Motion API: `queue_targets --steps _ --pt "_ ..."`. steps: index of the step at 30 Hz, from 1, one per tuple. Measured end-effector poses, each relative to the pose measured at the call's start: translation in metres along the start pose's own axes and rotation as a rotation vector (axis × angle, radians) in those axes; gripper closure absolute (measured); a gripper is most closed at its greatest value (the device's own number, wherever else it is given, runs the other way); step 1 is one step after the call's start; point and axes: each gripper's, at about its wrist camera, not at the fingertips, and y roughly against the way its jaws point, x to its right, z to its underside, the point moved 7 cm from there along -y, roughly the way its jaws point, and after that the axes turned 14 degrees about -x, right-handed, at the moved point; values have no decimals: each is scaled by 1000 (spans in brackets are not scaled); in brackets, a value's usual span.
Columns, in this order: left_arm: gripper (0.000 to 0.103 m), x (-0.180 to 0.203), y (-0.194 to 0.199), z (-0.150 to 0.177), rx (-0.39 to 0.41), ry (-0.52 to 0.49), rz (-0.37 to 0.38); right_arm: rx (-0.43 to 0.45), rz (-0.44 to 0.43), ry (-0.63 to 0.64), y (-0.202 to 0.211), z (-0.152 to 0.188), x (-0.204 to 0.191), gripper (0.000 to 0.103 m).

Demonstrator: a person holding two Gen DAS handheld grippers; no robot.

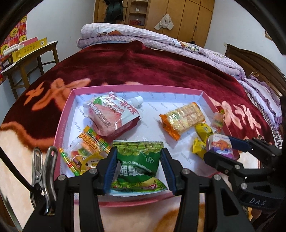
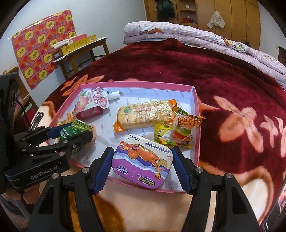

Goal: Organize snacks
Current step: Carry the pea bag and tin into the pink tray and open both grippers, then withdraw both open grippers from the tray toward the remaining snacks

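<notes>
We look across a bed spread with a dark red floral blanket (image 1: 143,67), a folded lilac quilt (image 1: 135,35) at its far end. Wooden wardrobes (image 2: 223,14) line the far white wall. At far left, a wooden side table (image 2: 84,51) stands below a red-and-yellow patterned sheet (image 2: 42,41).

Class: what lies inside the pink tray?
Pink tray: drink pouch, cracker pack, gummy bags, yellow sweets, green packet, mint tin. Anything beneath them is hidden.
</notes>
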Motion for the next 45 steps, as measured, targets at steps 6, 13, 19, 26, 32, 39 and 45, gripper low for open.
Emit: queue_targets --steps 6,13,19,26,32,39,45 --pt "52 -2 -3 -6 4 8 -2 -6 -13 -18 -5 -1 6 36" --pt "52 -4 -4 -10 2 15 12 17 -16 -14 -4 -1 6 36" --pt "49 -3 1 -10 0 16 32 31 -6 -6 0 0 5 35" --pt "41 1 17 -7 25 6 45 70 -13 12 11 -2 -1 35" --pt "41 4 32 0 33 -2 48 91 -18 25 22 0 -8 35" --pt "41 6 51 17 38 -14 35 84 -37 41 36 12 -20 35" --pt "41 13 66 38 35 -29 45 34 -24 17 42 34 -22 35"
